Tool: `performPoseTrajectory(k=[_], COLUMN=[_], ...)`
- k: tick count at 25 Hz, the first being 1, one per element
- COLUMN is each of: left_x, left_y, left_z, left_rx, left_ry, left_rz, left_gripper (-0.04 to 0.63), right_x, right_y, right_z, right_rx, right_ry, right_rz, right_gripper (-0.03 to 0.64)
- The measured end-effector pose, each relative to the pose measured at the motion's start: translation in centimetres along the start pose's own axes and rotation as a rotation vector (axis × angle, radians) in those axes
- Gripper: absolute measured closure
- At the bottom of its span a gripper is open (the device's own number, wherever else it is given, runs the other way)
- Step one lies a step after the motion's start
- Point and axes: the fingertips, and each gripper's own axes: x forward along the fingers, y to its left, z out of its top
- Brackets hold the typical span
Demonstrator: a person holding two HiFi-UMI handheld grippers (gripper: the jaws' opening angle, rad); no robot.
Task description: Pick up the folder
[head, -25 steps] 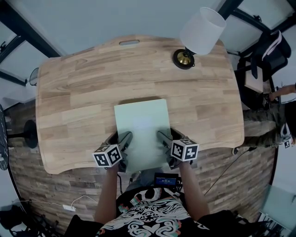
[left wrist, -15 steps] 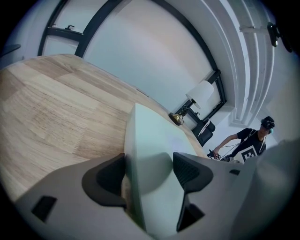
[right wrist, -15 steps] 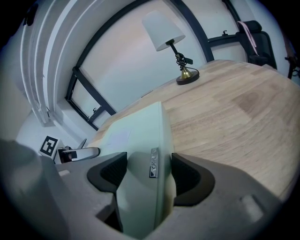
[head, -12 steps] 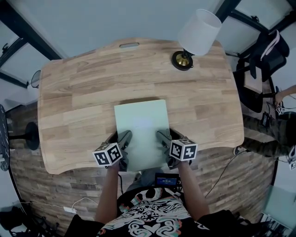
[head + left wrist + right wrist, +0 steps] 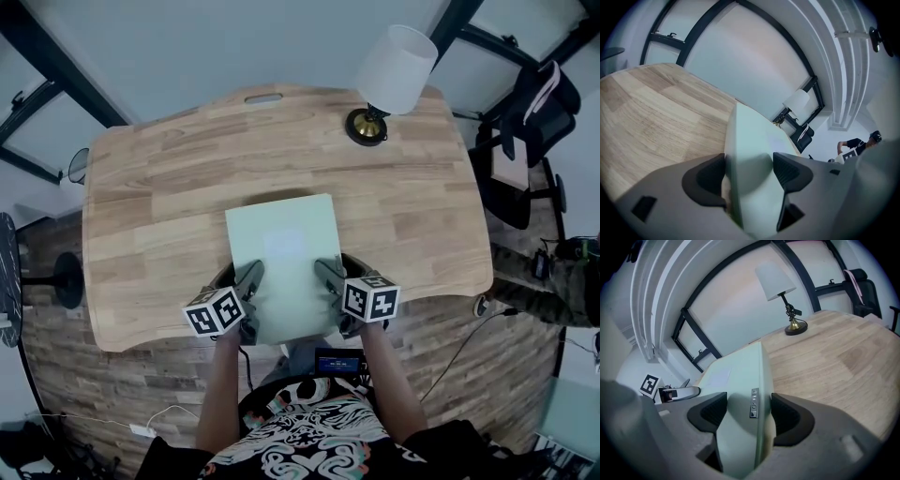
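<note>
Wooden desk point(image 5: 159, 206) carries a pale green folder point(image 5: 281, 248) well apart from the lamp point(image 5: 394, 70), on the person's side, where the left gripper point(image 5: 251, 277) and right gripper point(image 5: 328, 275) each have jaws closed on its near end.

head: high, steeply down on desk point(image 5: 141, 187) | left gripper view: close, low along jaws | right gripper view: same | shared in all: folder point(image 5: 281, 253), lamp point(image 5: 776, 280)
</note>
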Motion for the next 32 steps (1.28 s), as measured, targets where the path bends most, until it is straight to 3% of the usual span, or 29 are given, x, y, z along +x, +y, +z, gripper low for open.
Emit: performPoseTrajectory(k=[32], left_x=[-10.0], left_y=[-4.3], left_z=[2.6], left_rx=[0.046], left_ry=[-0.187], left_rz=[-0.01], left_gripper=[0.291], right_x=[-7.1], right_y=[7.5], right_z=[1.3], right_rx=[-0.073], right_ry=[-0.153], right_rz=[0.073], right_gripper=[0.333])
